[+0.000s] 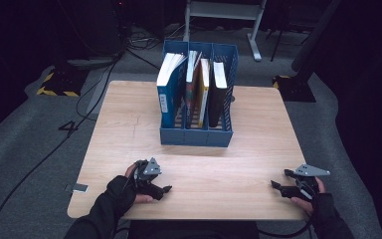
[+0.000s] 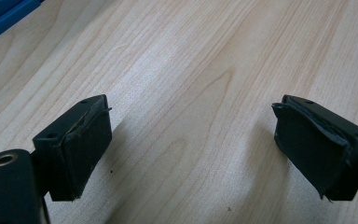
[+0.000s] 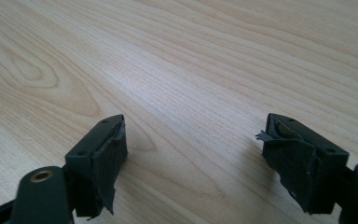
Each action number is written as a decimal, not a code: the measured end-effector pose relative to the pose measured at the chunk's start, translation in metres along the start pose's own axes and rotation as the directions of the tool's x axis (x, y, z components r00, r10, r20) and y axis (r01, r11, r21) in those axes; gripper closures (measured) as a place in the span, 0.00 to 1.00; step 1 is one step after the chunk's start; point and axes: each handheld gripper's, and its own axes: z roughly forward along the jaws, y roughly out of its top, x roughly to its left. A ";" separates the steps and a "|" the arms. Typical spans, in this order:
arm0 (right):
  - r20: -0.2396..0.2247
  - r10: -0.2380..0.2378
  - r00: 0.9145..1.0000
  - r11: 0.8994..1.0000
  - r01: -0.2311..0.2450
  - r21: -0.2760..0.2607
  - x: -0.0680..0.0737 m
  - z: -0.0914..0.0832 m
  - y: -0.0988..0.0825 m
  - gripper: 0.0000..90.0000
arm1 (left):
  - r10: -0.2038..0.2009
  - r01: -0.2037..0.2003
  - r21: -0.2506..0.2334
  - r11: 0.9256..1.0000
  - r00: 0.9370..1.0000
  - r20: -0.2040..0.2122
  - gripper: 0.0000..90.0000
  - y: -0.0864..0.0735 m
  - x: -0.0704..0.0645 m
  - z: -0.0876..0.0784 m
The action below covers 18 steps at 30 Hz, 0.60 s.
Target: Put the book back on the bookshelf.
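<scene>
While both claws [image 1: 165, 190] [image 1: 277, 180] gape, woodgrain table [image 1: 219, 174] lies smooth.

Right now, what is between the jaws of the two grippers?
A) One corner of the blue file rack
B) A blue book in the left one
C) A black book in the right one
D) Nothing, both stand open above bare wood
D: the left gripper and the right gripper both stand open over the bare table, while the books sit in the blue file rack.

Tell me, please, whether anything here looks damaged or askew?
The black pads on the right gripper are frayed, with torn edges, and those on the left gripper are peeling. In the blue file holder, the books lean slightly.
</scene>
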 end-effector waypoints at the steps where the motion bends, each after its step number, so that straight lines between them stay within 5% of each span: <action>1: 0.000 0.001 1.000 1.000 -0.001 0.000 0.000 0.000 0.000 0.25 | -0.001 0.001 -0.001 1.000 1.000 0.000 0.13 0.000 0.000 0.000; 18: 0.003 0.004 1.000 1.000 -0.004 0.000 0.000 0.000 0.000 0.24 | 0.002 -0.002 -0.001 1.000 1.000 0.004 0.13 0.000 0.001 0.001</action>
